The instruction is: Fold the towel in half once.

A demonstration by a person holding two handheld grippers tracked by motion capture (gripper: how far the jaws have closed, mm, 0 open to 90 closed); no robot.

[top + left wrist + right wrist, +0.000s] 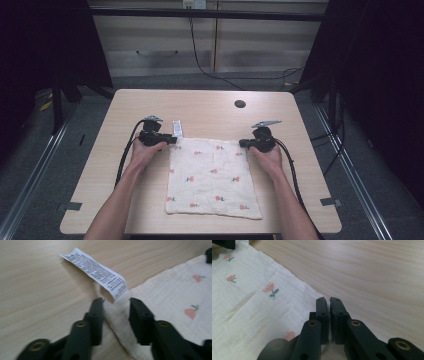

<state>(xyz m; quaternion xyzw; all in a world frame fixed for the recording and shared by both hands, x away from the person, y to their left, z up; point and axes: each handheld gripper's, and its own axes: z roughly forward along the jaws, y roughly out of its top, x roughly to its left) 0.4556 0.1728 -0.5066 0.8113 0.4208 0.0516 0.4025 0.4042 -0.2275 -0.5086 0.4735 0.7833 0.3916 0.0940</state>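
A white cloth [212,177] with little pink flowers lies flat on the surface [125,105]. The right gripper [329,301] has its fingers pinching the cloth's far right corner. The left gripper [116,305] has its fingers spread around the far left corner, beside the paper tag [96,266].

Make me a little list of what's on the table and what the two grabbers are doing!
Cloth: white cloth with small pink flowers, lying flat on the table
Label: printed white label at the cloth's far left corner, lying on the wood
Left gripper: jaws apart, that corner between them, pads not pressing yet
Right gripper: jaws shut on the cloth's far right corner
Hands: one behind each gripper, left hand, right hand
Table extra: a dark round hole near the far edge
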